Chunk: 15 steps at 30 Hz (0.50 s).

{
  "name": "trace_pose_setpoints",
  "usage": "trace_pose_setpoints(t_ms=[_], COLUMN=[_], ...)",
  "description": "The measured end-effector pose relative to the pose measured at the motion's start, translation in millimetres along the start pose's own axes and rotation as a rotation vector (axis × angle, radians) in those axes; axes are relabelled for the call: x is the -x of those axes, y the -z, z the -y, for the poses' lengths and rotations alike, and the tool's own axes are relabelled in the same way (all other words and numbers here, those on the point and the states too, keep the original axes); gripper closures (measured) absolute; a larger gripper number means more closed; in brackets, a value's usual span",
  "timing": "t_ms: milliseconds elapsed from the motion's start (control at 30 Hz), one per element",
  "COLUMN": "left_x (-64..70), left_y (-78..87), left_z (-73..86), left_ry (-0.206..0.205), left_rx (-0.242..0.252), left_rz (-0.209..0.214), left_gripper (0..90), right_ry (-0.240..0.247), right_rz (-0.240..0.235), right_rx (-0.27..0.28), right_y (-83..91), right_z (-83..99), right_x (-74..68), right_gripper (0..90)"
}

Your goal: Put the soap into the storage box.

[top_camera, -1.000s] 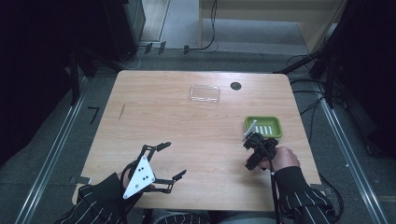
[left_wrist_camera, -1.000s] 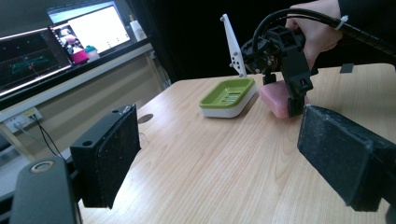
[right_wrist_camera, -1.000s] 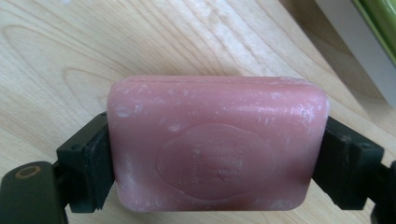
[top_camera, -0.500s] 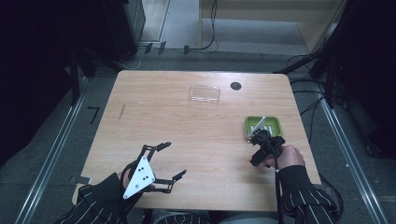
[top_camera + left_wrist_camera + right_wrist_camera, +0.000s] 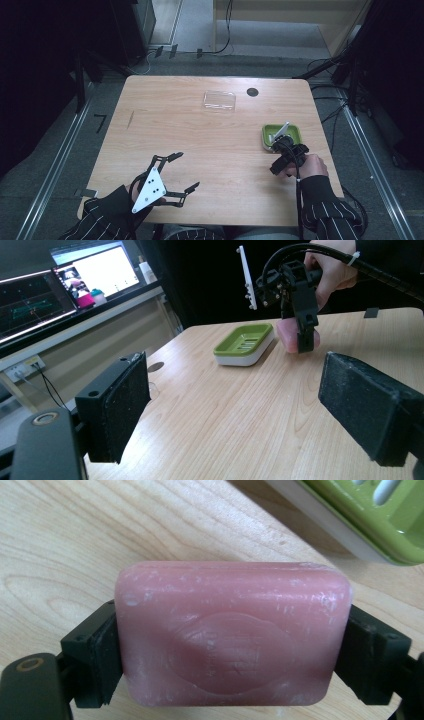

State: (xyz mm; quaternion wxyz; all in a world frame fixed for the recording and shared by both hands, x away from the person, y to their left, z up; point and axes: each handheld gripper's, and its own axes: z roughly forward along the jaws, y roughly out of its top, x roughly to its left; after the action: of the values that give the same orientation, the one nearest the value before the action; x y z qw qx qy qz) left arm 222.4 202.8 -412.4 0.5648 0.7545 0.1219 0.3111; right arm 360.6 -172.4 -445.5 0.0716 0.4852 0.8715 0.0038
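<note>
The pink soap bar (image 5: 232, 632) sits crosswise between the jaws of the right hand-held gripper (image 5: 232, 650), a black pad pressed against each short end, so this gripper is closed firmly on it; the bar's broad face carries an oval embossed stamp, but its lettering is too worn and shallow to read, and white scuffs run along the edges. Just beyond the gripped bar, up and to its right, lies the green soap dish (image 5: 385, 515) — cut off by the frame, only one corner and two drain slots showing; in the left gripper view the dish (image 5: 243, 342) rests on the tabletop (image 5: 240, 410) right beside the bar (image 5: 290, 337), whose lower part is partly hidden by the right hand-held gripper's black jaw. The left hand-held gripper (image 5: 184, 172) is spread wide with nothing between its pads, well apart from the soap; far ahead of it a clear plastic lid (image 5: 219, 100) and a small dark disc (image 5: 252, 92) lie on the tabletop, neither showing legible marking; the monitors (image 5: 95, 275) behind are too blurred to read.
</note>
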Motion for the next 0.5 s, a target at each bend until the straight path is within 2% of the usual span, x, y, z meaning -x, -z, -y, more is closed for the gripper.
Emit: trace_pose_setpoints(t_ms=[167,500], left_x=[0.0,0.1], left_y=[0.0,0.0], left_z=[-0.1,-0.2], left_ry=[-0.003,-0.005], left_rx=[-0.002,-0.004], left_rz=[0.001,0.001], left_gripper=[13.5,13.6], right_ry=[-0.010,-0.061], right_rz=[0.007,0.001], right_rx=[0.016,0.031], right_y=[1.6,4.8], right_z=[-1.0,-4.7], right_x=[1.8,7.3], right_gripper=[13.7,13.7])
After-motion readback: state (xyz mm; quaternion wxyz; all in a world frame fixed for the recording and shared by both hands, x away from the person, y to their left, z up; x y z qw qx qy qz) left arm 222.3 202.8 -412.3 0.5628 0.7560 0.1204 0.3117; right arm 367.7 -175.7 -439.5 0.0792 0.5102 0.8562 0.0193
